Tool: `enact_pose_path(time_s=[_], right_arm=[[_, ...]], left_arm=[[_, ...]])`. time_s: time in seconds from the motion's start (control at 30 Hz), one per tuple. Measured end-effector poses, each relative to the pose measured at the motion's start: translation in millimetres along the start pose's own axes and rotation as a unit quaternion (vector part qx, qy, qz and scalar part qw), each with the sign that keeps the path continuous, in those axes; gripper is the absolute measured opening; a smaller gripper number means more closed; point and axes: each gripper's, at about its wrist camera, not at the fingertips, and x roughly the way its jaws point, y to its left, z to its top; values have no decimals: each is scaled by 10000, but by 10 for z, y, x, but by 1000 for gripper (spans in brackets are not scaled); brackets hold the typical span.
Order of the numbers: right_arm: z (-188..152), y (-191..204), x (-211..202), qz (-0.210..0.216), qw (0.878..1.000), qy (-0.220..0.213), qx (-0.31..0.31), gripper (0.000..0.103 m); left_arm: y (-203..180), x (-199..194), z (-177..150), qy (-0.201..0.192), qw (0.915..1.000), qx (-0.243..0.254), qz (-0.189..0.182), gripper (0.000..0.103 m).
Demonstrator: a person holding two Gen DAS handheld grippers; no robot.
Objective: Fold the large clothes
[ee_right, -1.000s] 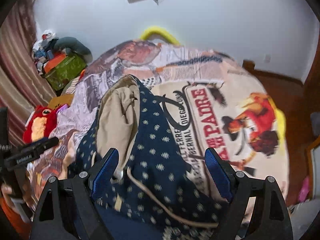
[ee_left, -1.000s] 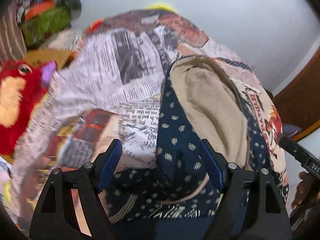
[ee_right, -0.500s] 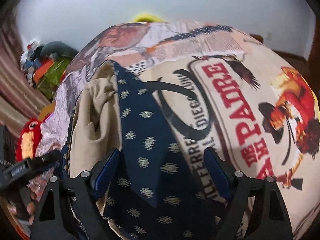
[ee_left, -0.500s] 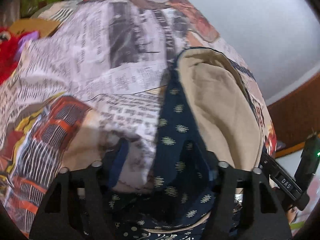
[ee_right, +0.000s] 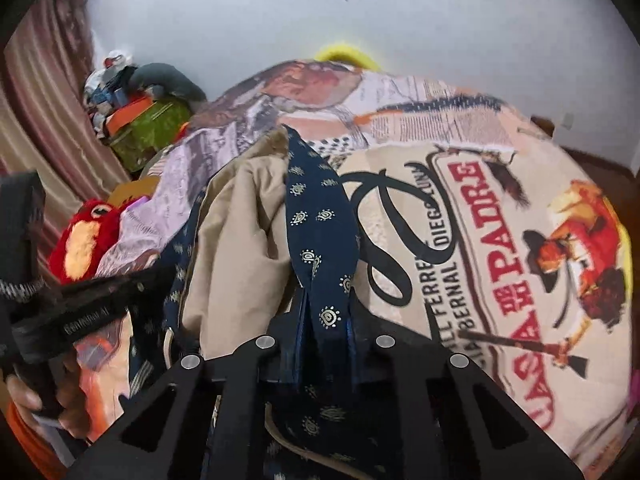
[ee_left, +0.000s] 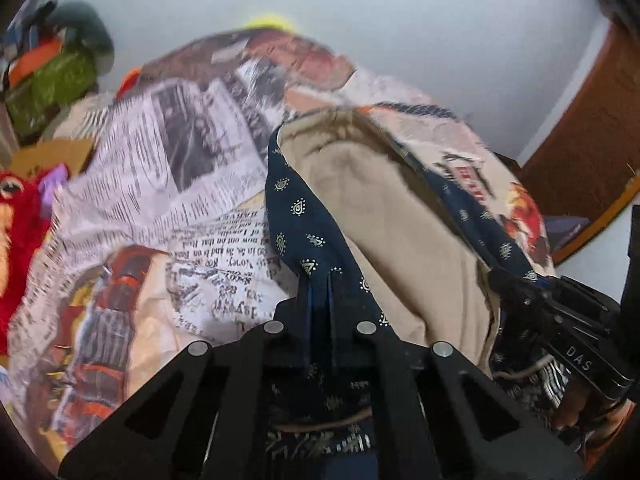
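Observation:
A navy garment with small gold motifs and a tan lining (ee_left: 384,216) lies on a printed bedspread (ee_left: 192,168). My left gripper (ee_left: 319,300) is shut on the garment's left navy edge (ee_left: 298,216). My right gripper (ee_right: 324,316) is shut on the right navy edge (ee_right: 316,216). The tan lining (ee_right: 240,232) shows between the two held edges. A drawstring (ee_right: 296,444) hangs at the near end. Each gripper shows in the other's view: the right one (ee_left: 560,320) and the left one (ee_right: 80,312).
A red plush toy (ee_right: 84,240) lies at the bed's left side. A green box with a pile of clothes (ee_right: 148,120) stands against the wall at the back left. A striped curtain (ee_right: 36,100) hangs at the left. A wooden door (ee_left: 592,136) is at the right.
Both grippers were open over the garment; they dipped down onto it and have closed on its navy edges. They have since risen with the fabric pinched.

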Motion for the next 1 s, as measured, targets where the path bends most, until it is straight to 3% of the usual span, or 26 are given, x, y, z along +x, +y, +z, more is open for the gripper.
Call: enact_pose_path(time_s=[0.3,0.67,0.9,0.97,1.0], right_arm=[[-452,201,-704,149,9993,-157,-296,13],[-1271,273,-993,73,9991,225,-356,14],[-1456,246,-1032,-34,9965,606,-575,14],[-1430,242,-1071,-61,9951,760,-626,20],[-1405,236,-1100,-69,9947,806,-636,29]], left_arm=[[-331,-620,-535,-62,9951,969,202,6],[-332,-601,-1311,544,9908,1146,475,6],[-155,-582,-1529,910,9890,1056,494,7],[-121,-643,-1501,921,9903,952,415,11],[-108,-701,-1454,878,9913,917,343,18]])
